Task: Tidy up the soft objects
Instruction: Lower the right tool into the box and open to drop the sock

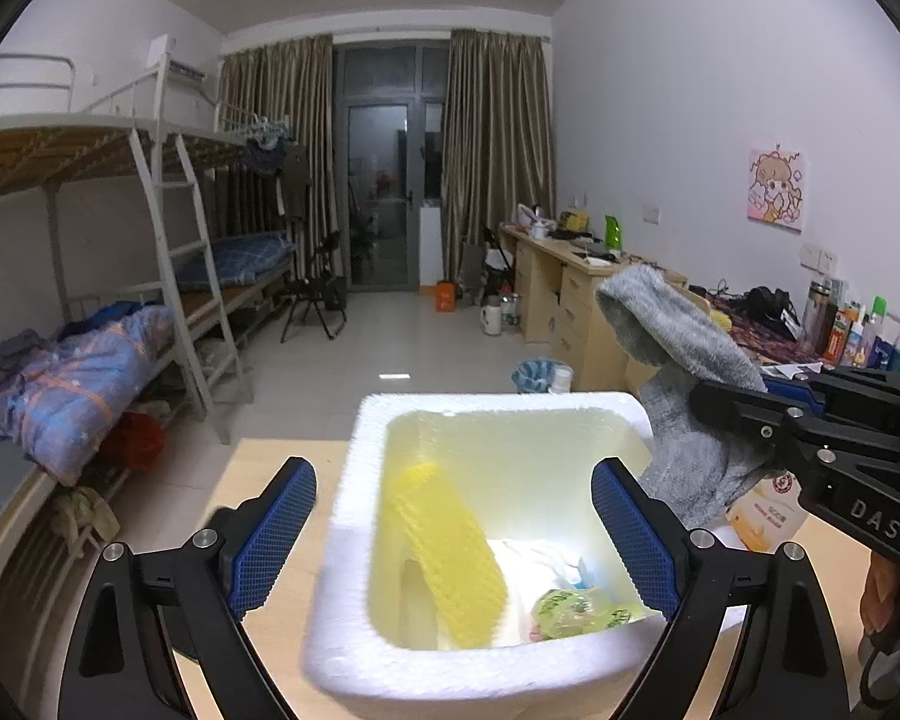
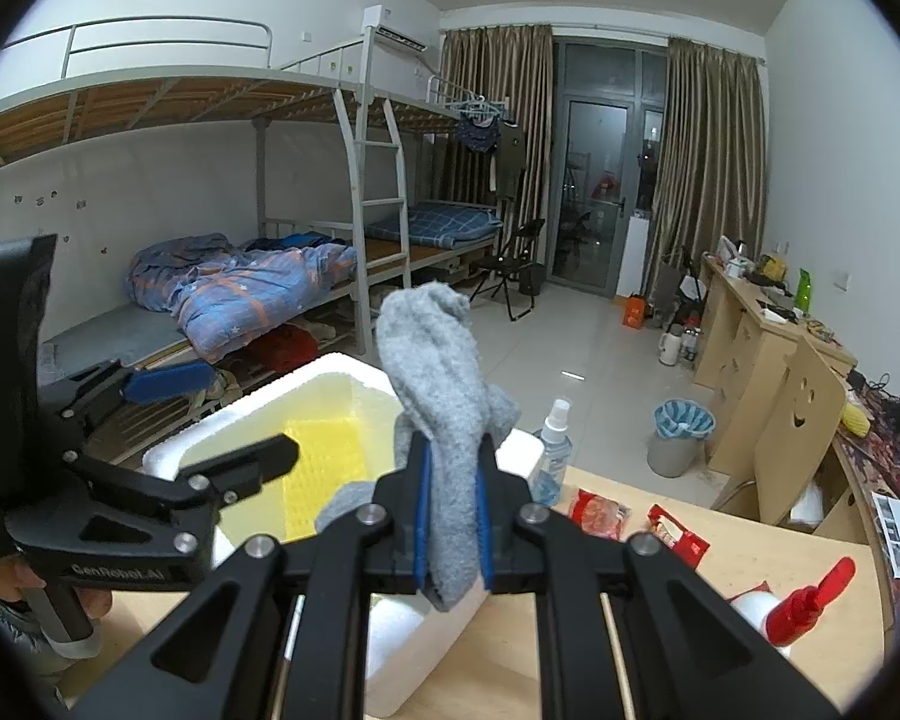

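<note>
A white foam box [image 1: 354,546] stands on the wooden table with a yellow net-textured foam piece [image 1: 444,546] leaning inside it, beside white cloth and a green-printed wrapper [image 1: 576,606]. My left gripper [image 1: 453,540] hangs open over the box, its blue pads on either side of the foam piece and touching nothing. My right gripper [image 2: 453,525] is shut on a grey sock [image 2: 444,384], which sticks up above the box's right rim; the sock [image 1: 678,372] and that gripper also show at the right of the left wrist view. The box [image 2: 240,414] and my left gripper [image 2: 210,420] appear at left.
On the table to the right of the box lie a clear spray bottle [image 2: 552,450], red snack packets [image 2: 600,513], a white bottle with a red trigger [image 2: 810,606] and a yellow-white carton [image 1: 768,522]. A hand [image 2: 42,606] holds the left tool. Bunk beds, desks and a bin fill the room beyond.
</note>
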`<state>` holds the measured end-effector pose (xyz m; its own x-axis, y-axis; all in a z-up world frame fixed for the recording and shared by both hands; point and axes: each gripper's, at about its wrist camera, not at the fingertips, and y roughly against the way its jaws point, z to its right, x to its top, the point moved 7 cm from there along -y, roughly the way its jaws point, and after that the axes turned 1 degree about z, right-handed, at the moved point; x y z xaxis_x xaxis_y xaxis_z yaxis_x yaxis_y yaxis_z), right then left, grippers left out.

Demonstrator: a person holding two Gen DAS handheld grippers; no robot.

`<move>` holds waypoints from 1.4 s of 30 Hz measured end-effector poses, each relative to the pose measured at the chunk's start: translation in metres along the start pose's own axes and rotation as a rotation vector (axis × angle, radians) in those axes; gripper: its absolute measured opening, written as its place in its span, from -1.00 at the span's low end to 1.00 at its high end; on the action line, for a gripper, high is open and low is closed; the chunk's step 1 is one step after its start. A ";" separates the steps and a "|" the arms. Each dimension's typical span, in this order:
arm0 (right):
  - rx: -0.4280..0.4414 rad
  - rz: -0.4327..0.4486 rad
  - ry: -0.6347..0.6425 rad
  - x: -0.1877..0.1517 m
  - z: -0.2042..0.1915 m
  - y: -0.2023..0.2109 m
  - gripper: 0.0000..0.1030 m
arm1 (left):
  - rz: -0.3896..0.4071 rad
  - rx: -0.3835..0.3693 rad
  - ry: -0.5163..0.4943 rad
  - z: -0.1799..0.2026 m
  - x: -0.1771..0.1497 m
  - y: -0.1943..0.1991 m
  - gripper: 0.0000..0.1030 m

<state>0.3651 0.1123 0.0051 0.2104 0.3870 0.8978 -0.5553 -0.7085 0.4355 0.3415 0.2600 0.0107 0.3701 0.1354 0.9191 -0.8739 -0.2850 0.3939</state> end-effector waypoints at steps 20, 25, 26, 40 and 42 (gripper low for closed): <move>0.055 -0.023 -0.012 0.003 -0.025 -0.025 -0.69 | 0.087 0.074 0.054 -0.051 0.008 0.031 1.00; 0.066 -0.043 -0.013 0.000 -0.027 -0.037 -0.69 | 0.079 0.083 0.047 -0.053 0.006 0.030 1.00; 0.066 -0.046 -0.010 -0.001 -0.028 -0.038 -0.70 | 0.072 0.084 0.042 -0.052 0.005 0.028 1.00; 0.058 -0.027 -0.024 0.005 -0.025 -0.034 0.34 | 0.054 0.092 0.016 -0.048 0.003 0.019 1.00; 0.054 -0.028 -0.037 0.005 -0.023 -0.034 0.36 | 0.056 0.092 0.012 -0.047 0.003 0.019 1.00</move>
<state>0.3667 0.1518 -0.0062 0.2555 0.3860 0.8864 -0.5048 -0.7287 0.4628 0.3106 0.2998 0.0203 0.3172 0.1278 0.9397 -0.8603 -0.3782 0.3418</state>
